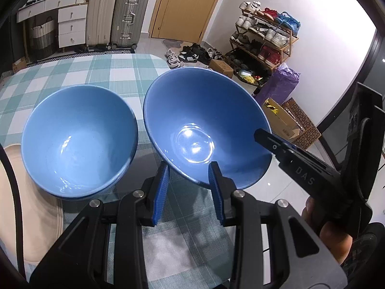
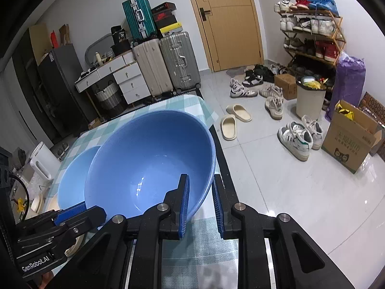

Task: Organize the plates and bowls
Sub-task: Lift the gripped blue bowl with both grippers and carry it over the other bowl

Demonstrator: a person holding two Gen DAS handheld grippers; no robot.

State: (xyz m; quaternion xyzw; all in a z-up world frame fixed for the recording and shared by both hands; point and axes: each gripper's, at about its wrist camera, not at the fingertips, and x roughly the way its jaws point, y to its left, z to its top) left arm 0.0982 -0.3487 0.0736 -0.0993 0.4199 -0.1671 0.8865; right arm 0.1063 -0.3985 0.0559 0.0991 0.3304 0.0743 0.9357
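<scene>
This was a lived-in home, at the entrance end of a room. A wooden door (image 2: 228, 21) stood beside a crowded shoe rack (image 2: 310, 36), and sneakers (image 2: 294, 142) and slippers (image 2: 232, 122) lay loose on the pale tiled floor (image 2: 276, 187). Hard-shell suitcases (image 2: 166, 65) stood by a white chest of drawers (image 2: 127, 79), with cardboard boxes (image 2: 349, 142) and a full waste bin (image 2: 310, 98) nearby. A green-and-white checked cloth (image 1: 101, 72) covered the surface.
</scene>
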